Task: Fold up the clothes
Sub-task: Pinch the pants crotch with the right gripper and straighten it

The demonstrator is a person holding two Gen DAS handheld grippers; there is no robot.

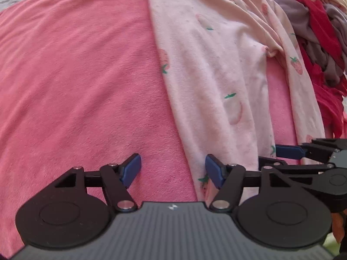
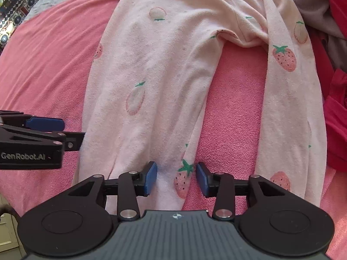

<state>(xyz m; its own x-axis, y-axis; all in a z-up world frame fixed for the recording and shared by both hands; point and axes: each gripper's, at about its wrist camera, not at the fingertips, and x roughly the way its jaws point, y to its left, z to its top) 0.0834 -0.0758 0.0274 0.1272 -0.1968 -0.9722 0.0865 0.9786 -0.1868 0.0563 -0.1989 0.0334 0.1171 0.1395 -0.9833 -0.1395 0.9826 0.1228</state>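
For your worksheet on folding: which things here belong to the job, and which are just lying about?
Job:
strawberry-print trousers
left gripper
right gripper

Lying about:
pink blanket underneath
red and grey clothes pile

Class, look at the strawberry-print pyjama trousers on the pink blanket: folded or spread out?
Spread out. The strawberry-print pyjama trousers lie flat on the pink blanket, both legs apart with blanket showing between them.
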